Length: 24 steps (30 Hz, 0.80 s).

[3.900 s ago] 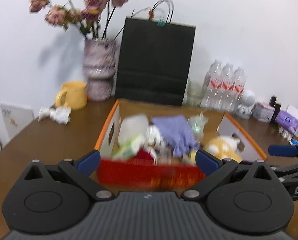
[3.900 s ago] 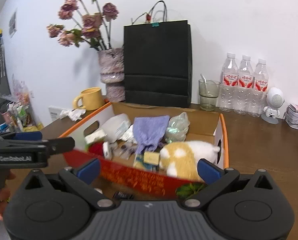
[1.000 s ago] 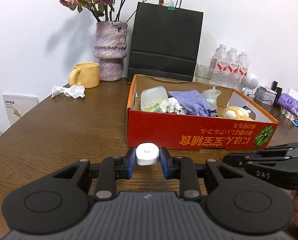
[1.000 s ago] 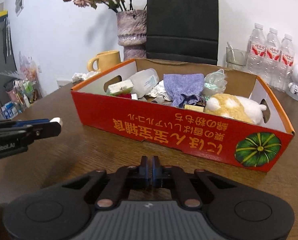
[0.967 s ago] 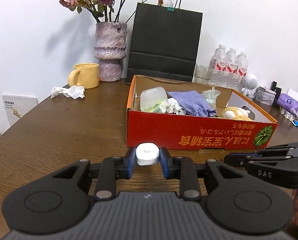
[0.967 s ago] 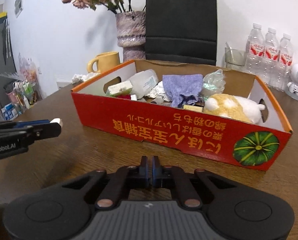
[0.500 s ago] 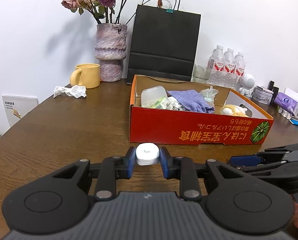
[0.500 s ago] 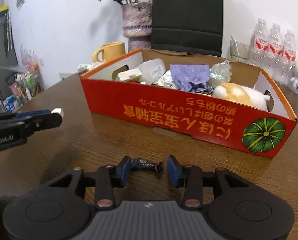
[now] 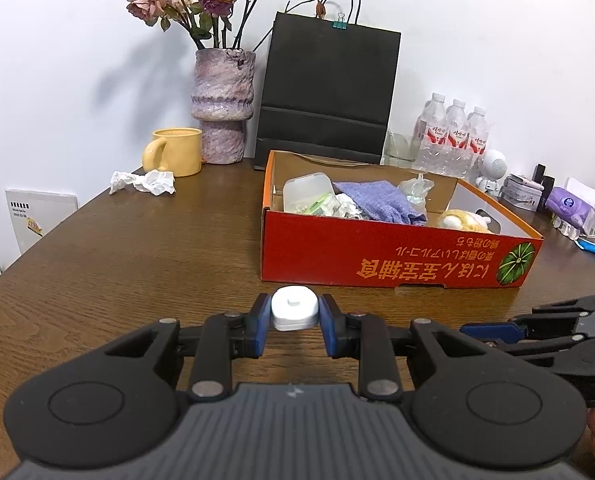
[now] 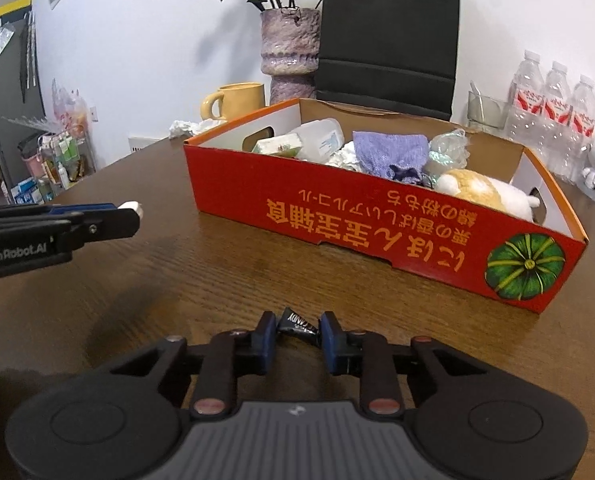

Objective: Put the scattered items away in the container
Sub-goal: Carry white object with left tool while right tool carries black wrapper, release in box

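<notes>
A red cardboard box [image 9: 397, 264] with orange rims stands on the brown table, holding a plastic tub, a purple cloth, a plush toy and other bits. My left gripper [image 9: 294, 316] hovers in front of the box, shut on a small white case [image 9: 293, 307]. In the right wrist view the same left gripper [image 10: 131, 209] shows at the left with the white case [image 10: 132, 204] at its tip. My right gripper [image 10: 298, 331] is low over the table before the box [image 10: 337, 216]. Its jaws are closing, and the pads touch both ends of a black candy wrapper [image 10: 297, 324].
Behind the box stand a purple vase [image 9: 222, 104] with dried roses, a black paper bag [image 9: 329, 92], a yellow mug [image 9: 177, 151] and water bottles [image 9: 453, 136]. A crumpled tissue [image 9: 143, 181] lies left of the box. Small boxes and a white toy robot [image 9: 493, 168] crowd the right.
My right gripper went from fully shut to open around the black candy, then narrowed onto it. The box looks slightly farther in both views. The left grip is unchanged.
</notes>
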{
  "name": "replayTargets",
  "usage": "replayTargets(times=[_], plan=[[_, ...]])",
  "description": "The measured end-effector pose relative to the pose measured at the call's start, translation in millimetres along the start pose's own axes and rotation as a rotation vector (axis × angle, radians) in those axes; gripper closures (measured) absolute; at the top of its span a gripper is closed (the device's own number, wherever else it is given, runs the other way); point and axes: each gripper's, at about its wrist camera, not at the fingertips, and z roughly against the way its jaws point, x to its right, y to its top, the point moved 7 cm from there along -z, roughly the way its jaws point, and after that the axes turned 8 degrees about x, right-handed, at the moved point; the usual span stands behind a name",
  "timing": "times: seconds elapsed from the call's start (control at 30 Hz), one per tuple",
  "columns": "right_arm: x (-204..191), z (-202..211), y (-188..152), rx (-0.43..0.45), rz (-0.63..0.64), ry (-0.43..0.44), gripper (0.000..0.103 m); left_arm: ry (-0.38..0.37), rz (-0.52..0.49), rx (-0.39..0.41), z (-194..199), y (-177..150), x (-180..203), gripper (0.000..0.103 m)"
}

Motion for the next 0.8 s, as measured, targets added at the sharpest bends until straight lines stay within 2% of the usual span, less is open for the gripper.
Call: replayTargets(times=[0.17, 0.3, 0.4, 0.47, 0.57, 0.7, 0.8], plan=[[8.3, 25.5, 18.3, 0.073, -0.033, 0.002, 0.080, -0.038, 0.010, 0.013, 1.9, 13.1, 6.0, 0.076], [32.5, 48.4, 69.7, 0.199, -0.043, -0.033, 0.080, -0.087, -0.019, 0.074, -6.6, 50.1, 22.0, 0.076], [56.8, 40.4, 108.0, 0.242, -0.044, -0.087, 0.080, -0.120, -0.046, 0.121, -29.1, 84.5, 41.9, 0.076], [77.7, 21.6, 125.5, 0.232, -0.065, -0.120, 0.080, -0.133, -0.054, 0.112, -56.1, 101.1, 57.1, 0.076], [114.8, -21.6, 137.6, 0.172, -0.134, -0.193, 0.080, -0.129, -0.045, 0.063, -102.6, 108.7, 74.7, 0.076], [146.4, -67.6, 132.7, 0.120, -0.232, -0.207, 0.080, -0.108, 0.006, 0.015, -148.3, 101.5, 78.9, 0.076], [151.9, -86.4, 123.8, 0.100, -0.238, -0.208, 0.079, -0.093, 0.009, -0.029, -171.2, 89.1, 77.7, 0.076]])
